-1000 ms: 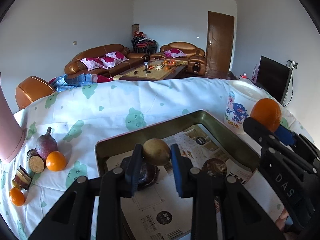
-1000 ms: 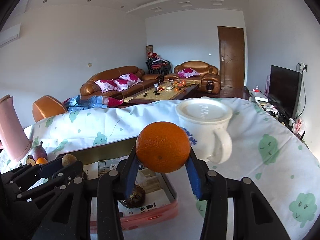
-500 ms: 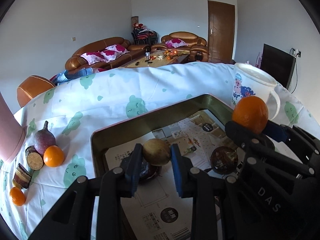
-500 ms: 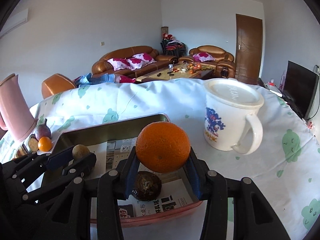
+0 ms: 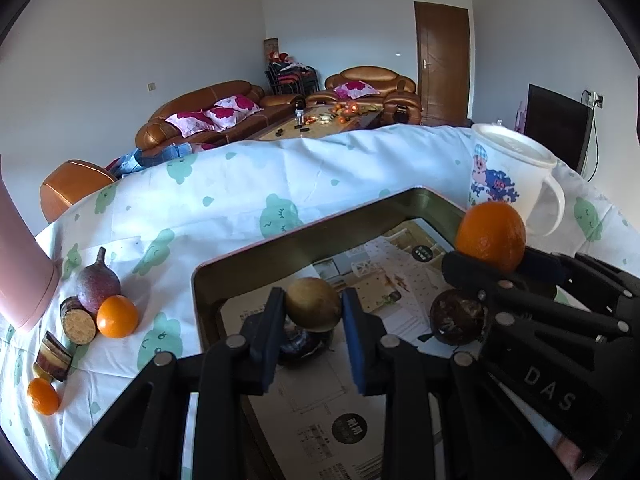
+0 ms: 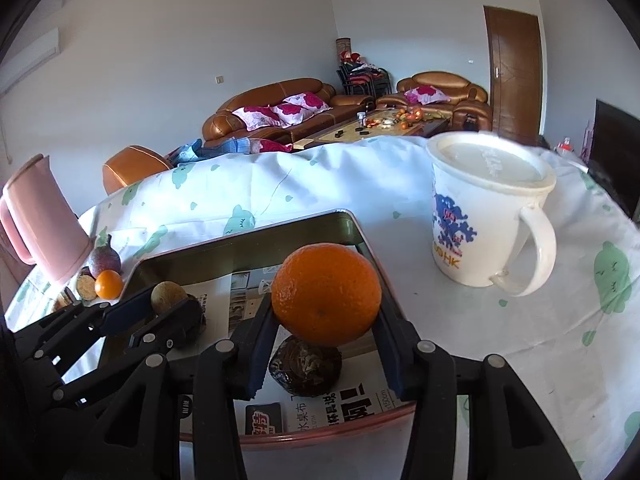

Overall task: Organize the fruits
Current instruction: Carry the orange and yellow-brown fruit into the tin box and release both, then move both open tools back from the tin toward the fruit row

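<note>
An orange (image 6: 326, 294) sits clamped between the fingers of the right gripper (image 6: 326, 320), held in the air above the near right corner of the tray (image 6: 240, 240). Directly under it a dark wrinkled fruit (image 6: 306, 366) lies on the printed paper (image 6: 352, 396) that lines the tray. In the left wrist view the same orange (image 5: 491, 236) shows at the right, above the dark fruit (image 5: 458, 317).

The left gripper (image 5: 312, 314) grasps a small brown-green fruit (image 5: 313, 305), its blue-padded fingers (image 5: 269, 332) pressed on both sides, also over the tray (image 5: 320, 236). Another dark fruit (image 5: 298, 344) lies on the paper just beneath it, partly hidden. From the right wrist this held fruit (image 6: 168, 297) shows at the left of the tray.

The tray rests on a counter under a white cloth (image 5: 240, 192) with green shapes. To the tray's left lie a purple fruit (image 5: 98, 286), a small orange (image 5: 117, 317) touching it, a cut brown stub (image 5: 79, 321), a second cut piece (image 5: 53, 356) and another small orange (image 5: 43, 396). A pink jug (image 6: 42, 216) stands beside them. A lidded white mug (image 6: 488, 220) stands just right of the tray.
</note>
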`<state>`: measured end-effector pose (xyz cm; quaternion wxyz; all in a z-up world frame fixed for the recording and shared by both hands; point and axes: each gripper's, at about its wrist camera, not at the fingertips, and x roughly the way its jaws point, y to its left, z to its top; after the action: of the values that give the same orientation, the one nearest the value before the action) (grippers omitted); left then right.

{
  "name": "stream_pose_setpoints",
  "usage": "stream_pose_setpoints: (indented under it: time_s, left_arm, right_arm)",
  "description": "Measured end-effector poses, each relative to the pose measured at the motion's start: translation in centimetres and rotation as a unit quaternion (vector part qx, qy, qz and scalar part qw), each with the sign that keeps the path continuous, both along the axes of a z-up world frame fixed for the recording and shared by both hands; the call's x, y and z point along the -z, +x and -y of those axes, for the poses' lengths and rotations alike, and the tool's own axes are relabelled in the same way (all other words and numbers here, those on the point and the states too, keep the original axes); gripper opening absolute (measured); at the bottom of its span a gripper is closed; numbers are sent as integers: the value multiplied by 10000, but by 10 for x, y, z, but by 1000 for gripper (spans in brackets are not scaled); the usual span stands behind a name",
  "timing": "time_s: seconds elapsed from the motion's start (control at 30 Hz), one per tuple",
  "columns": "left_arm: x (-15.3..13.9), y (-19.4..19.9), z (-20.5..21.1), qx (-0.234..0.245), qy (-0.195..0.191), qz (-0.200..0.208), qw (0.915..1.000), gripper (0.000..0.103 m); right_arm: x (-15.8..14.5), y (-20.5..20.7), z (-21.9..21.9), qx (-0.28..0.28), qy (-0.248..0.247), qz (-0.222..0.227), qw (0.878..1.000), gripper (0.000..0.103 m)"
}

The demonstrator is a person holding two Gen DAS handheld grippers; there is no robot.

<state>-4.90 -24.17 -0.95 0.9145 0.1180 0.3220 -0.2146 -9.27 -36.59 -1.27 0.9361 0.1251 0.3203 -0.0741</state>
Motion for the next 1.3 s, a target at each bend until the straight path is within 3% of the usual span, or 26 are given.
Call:
stream_pose_setpoints:
  time_s: [0.07, 0.17, 0.23, 0.3, 0.37, 0.53, 0.6, 0.83, 1.03, 1.3]
  left_arm:
    - [0, -1, 1, 56, 19, 20, 10000, 32]
    - [-1, -6, 4, 144, 67, 101, 9998, 38]
    - [-1, -7, 4, 111, 80, 161, 9998, 64]
    - [-3, -7, 2, 54, 3, 210, 9998, 72]
    - [-5, -8, -1, 68, -139, 222, 9996, 73]
    - [-15, -13, -8, -30, -396, 498, 9980, 98]
    - [-21, -16, -14, -161, -522, 712, 9960, 102]
    - [-28, -19, -33, -460, -781, 1090, 9899, 103]
    - [-27, -30, -39, -628, -495, 1540, 9848, 103]
    - [-28, -39, -59, -627, -680, 1503, 9843, 103]
  right_arm:
    - [-1, -2, 1, -48, 71, 68, 9999, 51]
    - [-2, -5, -3, -168, 154, 184, 9996, 65]
    - [-3, -7, -5, -158, 125, 226, 9995, 71]
    - [-6, -11, -4, -50, 79, 317, 9995, 71]
    - [-12, -22, 1, 207, 102, 646, 9976, 71]
    - [-30, -55, 15, 1074, -154, 1613, 9809, 72]
    - [-35, -65, 15, 1380, -400, 1859, 9720, 76]
    - [-44, -76, -6, 1682, -1166, 2146, 9550, 77]
    - [-42, -87, -10, 1675, -1018, 2031, 9593, 77]
    - [-39, -100, -21, 1836, -944, 1961, 9586, 77]
